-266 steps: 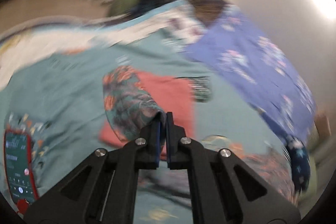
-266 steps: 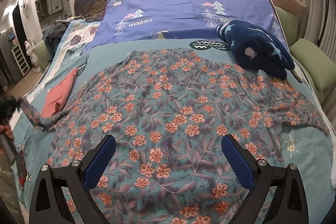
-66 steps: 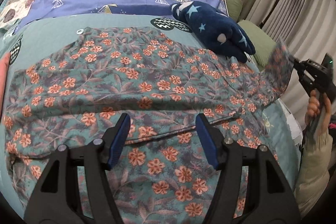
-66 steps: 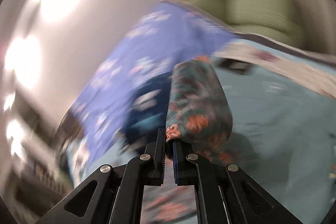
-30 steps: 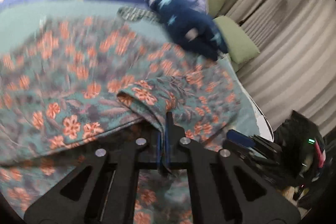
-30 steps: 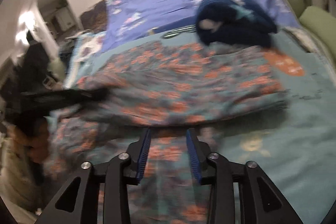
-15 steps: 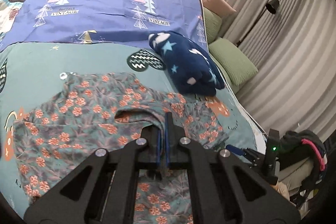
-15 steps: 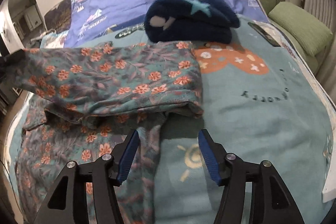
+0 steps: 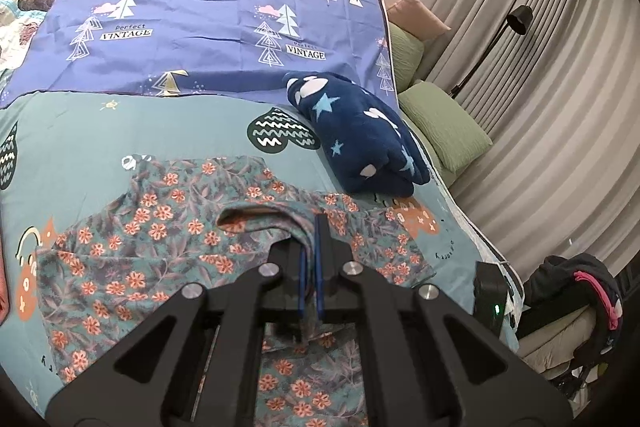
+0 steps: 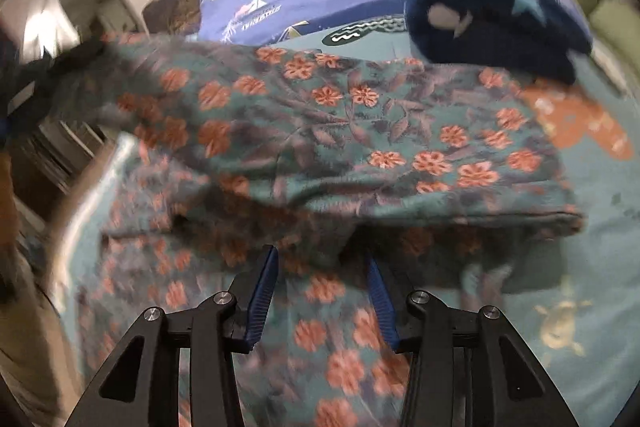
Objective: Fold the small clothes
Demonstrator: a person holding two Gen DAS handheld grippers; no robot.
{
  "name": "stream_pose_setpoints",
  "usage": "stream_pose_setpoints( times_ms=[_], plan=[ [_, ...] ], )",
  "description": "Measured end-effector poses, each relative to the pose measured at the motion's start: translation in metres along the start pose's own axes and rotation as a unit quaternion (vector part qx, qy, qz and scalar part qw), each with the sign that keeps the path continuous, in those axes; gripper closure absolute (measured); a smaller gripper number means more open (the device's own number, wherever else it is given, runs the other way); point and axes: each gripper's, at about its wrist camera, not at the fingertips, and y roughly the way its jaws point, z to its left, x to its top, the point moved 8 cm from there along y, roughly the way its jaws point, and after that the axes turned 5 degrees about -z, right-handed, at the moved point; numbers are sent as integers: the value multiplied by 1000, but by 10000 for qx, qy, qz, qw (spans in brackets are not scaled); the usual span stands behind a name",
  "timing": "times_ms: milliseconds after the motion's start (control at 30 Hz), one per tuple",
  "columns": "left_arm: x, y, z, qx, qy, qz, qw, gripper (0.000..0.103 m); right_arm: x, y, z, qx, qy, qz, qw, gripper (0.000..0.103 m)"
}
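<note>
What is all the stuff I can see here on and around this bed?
Floral garment: one, teal with orange flowers, partly folded on the bed.
Star blanket: one, navy, folded beyond the garment.
Bedsheet: one, teal, under everything.
Tree-print cover: one, purple, at the bed's far end.
Pillows: two green, one pink, beside the curtains.
Floor lamp: one, black.
Curtains: grey.
Left gripper: black, clamped on garment fabric.
Right gripper: black, open above the garment.

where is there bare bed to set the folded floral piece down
Bare teal sheet lies between the floral garment and the purple tree-print sheet, left of the navy star blanket. Another bare strip runs along the garment's right edge. The middle and near side are crowded with fabric.
</note>
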Motion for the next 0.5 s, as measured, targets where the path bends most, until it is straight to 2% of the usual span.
stream_pose_setpoints(
  times_ms=[33, 67, 200, 333, 367, 433, 500],
  plan=[
    [1, 0, 0, 12, 7, 3, 10000, 99, 3, 3, -1, 21, 46, -11, 10000, 87],
    [2, 1, 2, 46, 13, 5, 10000, 99, 5, 5, -1, -49, -35, 23, 10000, 97],
    [7, -5, 8, 155, 64, -56, 9998, 99, 16, -17, -8, -740, -533, -231, 9956, 97],
    [10, -13, 20, 273, 62, -135, 9995, 99, 11, -20, -29, -1156, -705, 115, 9907, 89],
    [9, -14, 24, 303, 49, -140, 9994, 99, 7, -19, -34, -1202, -691, 211, 9901, 84],
    [7, -16, 32, 373, 5, -133, 9992, 99, 2, -25, -37, -1013, -515, 181, 9934, 79],
    [4, -18, 43, 449, -43, -95, 9989, 99, -1, -32, -38, -939, -459, 149, 9944, 77]
  ],
)
